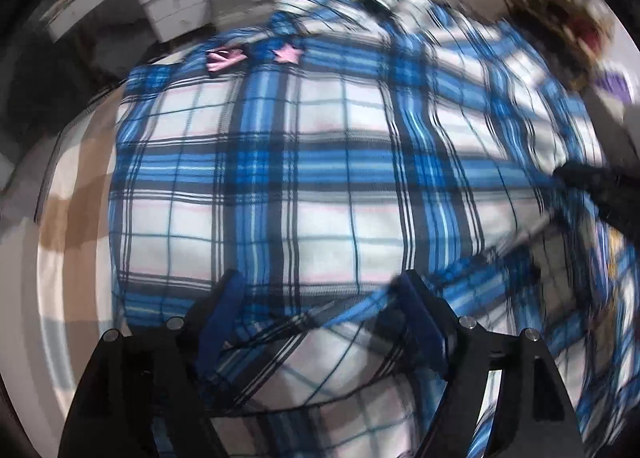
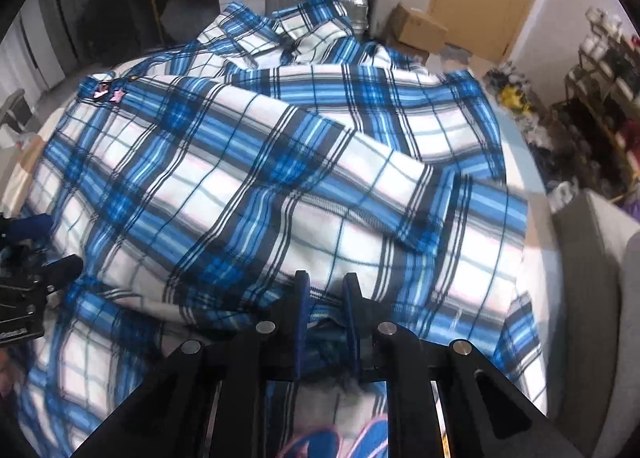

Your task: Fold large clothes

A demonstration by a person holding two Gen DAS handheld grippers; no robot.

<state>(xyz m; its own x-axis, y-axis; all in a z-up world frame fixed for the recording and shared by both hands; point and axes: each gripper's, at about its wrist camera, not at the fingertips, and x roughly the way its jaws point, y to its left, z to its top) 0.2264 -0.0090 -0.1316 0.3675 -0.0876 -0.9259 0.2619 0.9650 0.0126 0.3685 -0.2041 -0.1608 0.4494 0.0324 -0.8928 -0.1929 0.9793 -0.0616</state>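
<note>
Folding plaid shirt (image 2: 280,177): right gripper (image 2: 326,290) pinching hem, left gripper (image 1: 320,294) spread; best laid flat, edges aligned.

Black gripper (image 2: 326,290) frames, silver screws, blue jaws.

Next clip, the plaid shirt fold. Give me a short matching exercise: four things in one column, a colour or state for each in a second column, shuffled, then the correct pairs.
Column one:
1. left gripper
2. right gripper
3. star patches
4. cardboard box

Column two:
A. pink
B. jaws wide apart, over a shirt fold
C. brown, on the floor behind the shirt
D. jaws pinched on the shirt's near edge

Pairs: 1-B, 2-D, 3-A, 4-C
</note>
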